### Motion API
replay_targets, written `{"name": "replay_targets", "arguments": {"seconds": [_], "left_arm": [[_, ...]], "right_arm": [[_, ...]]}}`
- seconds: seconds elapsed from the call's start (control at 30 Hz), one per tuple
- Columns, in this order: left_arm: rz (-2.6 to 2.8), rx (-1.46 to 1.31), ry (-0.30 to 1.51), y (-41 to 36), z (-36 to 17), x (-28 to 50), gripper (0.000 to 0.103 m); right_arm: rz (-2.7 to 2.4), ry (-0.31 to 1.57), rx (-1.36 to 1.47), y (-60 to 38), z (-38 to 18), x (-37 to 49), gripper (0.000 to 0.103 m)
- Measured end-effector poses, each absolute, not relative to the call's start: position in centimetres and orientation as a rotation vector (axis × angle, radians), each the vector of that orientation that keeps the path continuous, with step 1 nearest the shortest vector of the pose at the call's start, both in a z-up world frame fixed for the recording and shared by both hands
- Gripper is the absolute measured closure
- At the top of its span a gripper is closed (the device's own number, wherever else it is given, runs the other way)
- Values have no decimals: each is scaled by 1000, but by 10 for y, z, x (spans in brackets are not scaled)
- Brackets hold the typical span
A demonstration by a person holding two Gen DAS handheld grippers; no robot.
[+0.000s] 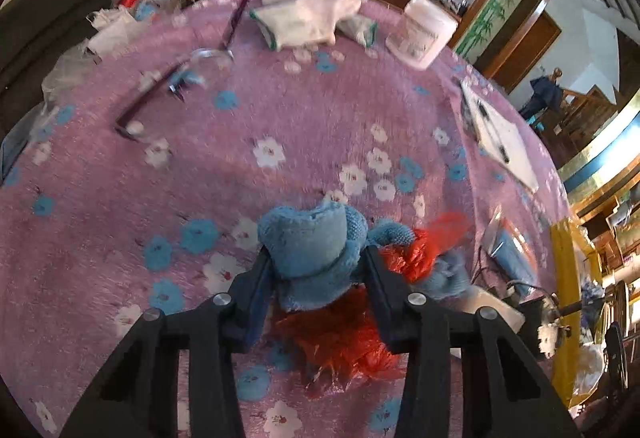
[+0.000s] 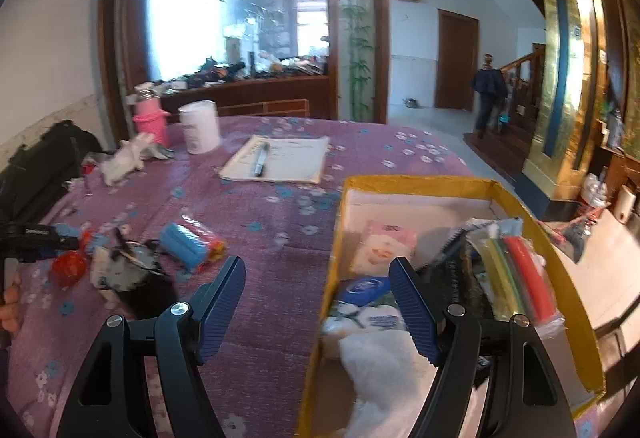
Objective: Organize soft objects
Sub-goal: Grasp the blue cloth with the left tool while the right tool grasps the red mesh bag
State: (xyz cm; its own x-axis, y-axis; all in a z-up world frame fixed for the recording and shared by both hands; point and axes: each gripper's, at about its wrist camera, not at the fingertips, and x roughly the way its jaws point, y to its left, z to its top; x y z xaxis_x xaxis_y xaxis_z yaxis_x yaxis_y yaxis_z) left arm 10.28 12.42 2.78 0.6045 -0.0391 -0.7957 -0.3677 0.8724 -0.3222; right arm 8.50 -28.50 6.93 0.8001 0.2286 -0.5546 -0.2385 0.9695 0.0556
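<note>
A fluffy blue cloth (image 1: pixel 308 234) is bunched between the fingers of my left gripper (image 1: pixel 316 256), whose pads press on both its sides. It lies on a crumpled red plastic bag (image 1: pixel 344 338) on the pink flowered tablecloth (image 1: pixel 280 117). In the right wrist view the left gripper (image 2: pixel 40 238) shows at the far left beside the red bag (image 2: pixel 68 270). My right gripper (image 2: pixel 318 264) stands open and empty over the near left wall of a yellow box (image 2: pixel 420 181). In the box lie a white fluffy cloth (image 2: pixel 380 362), a pink tissue pack (image 2: pixel 384 246) and other items.
On the table are a wrapped blue roll (image 2: pixel 188 242), a notebook with a pen (image 2: pixel 280 157), a white jar (image 2: pixel 200 131), a pink bottle (image 2: pixel 150 117), white cloths (image 1: pixel 304 21) and glasses (image 1: pixel 176 77). A black bag (image 1: pixel 60 17) sits at the left edge. A person (image 2: pixel 488 93) stands far back.
</note>
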Motion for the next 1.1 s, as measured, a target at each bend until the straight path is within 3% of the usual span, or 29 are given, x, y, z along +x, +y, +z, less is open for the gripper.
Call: {"name": "replay_targets", "arguments": {"seconds": [0.17, 0.4, 0.6, 0.87, 1.1], "left_arm": [[208, -475, 817, 130, 50, 89, 60], [193, -493, 818, 145, 61, 81, 59], [93, -511, 941, 149, 43, 90, 58], [136, -542, 926, 157, 41, 88, 45], [178, -568, 931, 164, 34, 90, 46]], "right_arm": [[396, 568, 51, -262, 86, 66, 25], [690, 746, -7, -153, 93, 55, 24], [731, 862, -17, -95, 73, 76, 24], [796, 951, -15, -48, 49, 84, 23], [816, 998, -82, -8, 34, 99, 23]]}}
